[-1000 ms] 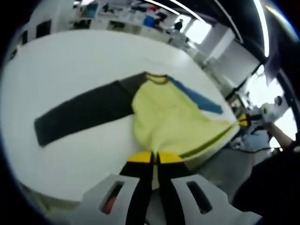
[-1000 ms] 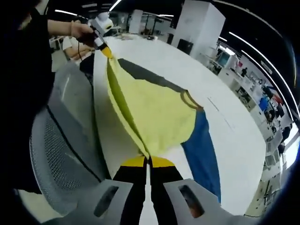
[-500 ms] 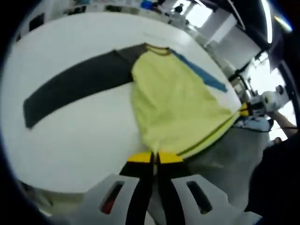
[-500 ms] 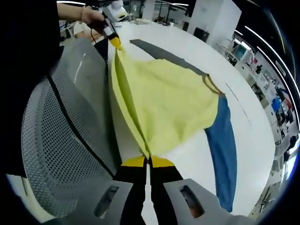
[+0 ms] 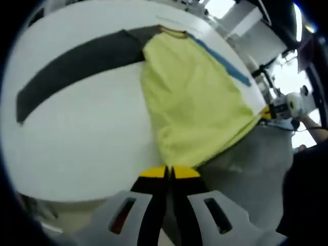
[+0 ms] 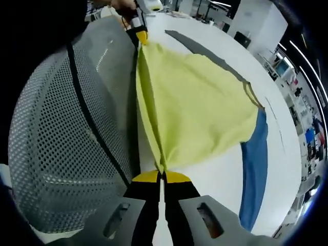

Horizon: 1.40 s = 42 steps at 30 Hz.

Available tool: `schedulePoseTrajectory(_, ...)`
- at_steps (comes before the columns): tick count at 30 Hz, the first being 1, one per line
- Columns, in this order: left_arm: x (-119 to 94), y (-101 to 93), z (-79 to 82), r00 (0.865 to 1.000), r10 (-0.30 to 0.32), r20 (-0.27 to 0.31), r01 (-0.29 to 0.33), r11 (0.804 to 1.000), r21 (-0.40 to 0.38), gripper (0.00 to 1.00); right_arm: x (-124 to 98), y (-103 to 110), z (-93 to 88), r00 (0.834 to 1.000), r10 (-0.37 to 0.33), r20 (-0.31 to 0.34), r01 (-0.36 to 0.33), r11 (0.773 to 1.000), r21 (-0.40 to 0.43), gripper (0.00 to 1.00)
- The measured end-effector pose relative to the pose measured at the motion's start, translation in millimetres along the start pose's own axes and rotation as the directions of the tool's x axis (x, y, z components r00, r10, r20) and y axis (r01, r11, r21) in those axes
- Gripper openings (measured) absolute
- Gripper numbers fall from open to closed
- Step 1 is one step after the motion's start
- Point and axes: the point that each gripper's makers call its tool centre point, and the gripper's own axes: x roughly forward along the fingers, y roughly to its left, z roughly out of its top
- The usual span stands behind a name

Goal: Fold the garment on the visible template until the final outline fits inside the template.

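Garment (image 5: 195, 97): on the white counter (image 5: 87, 138), hem lifted off its near edge.
Left tool (image 5: 169, 173): pinching one hem corner.
Right tool (image 6: 162, 177): pinching the other.
Progress: early; sleeves unfolded.

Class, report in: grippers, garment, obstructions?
Left gripper, right gripper shut on garment hem corners. Hem lifted, sleeves flat on table. Mesh chair close beside.
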Motion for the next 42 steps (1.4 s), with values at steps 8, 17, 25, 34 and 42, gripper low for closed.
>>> schedulePoseTrajectory(8, 5.1, -0.7, -9.4, 1.0, -0.002, -0.017, 0.001, 1.0, -0.026, 0.0, 3.1, 8.9, -1.5, 0.999, 0.046, -0.007, -0.046, 0.997, -0.06, 0.02)
schedulePoseTrajectory(17, 11.1, -0.2, -17.8, 0.999, -0.004, -0.037, 0.002, 0.999, -0.043, 0.0, 7.0, 16.6, -3.8, 0.997, 0.083, -0.013, -0.083, 0.996, -0.042, 0.03)
schedulePoseTrajectory(25, 12.9, 2.5, -21.3, 0.999, -0.004, -0.049, 0.002, 0.999, -0.052, 0.0, 9.7, 21.8, -2.3, 0.995, 0.104, -0.006, -0.104, 0.995, 0.005, 0.03)
schedulePoseTrajectory(34, 13.9, 2.7, -24.8, 0.998, -0.014, -0.062, 0.009, 0.997, -0.082, 0.0, 9.6, 23.6, 0.2, 0.992, 0.122, 0.031, -0.126, 0.983, 0.132, 0.03)
schedulePoseTrajectory(42, 14.5, 2.5, -25.6, 0.997, -0.03, -0.074, 0.021, 0.994, -0.111, 0.0, 16.0, 24.4, -5.0, 0.991, 0.134, 0.017, -0.135, 0.973, 0.188, 0.03)
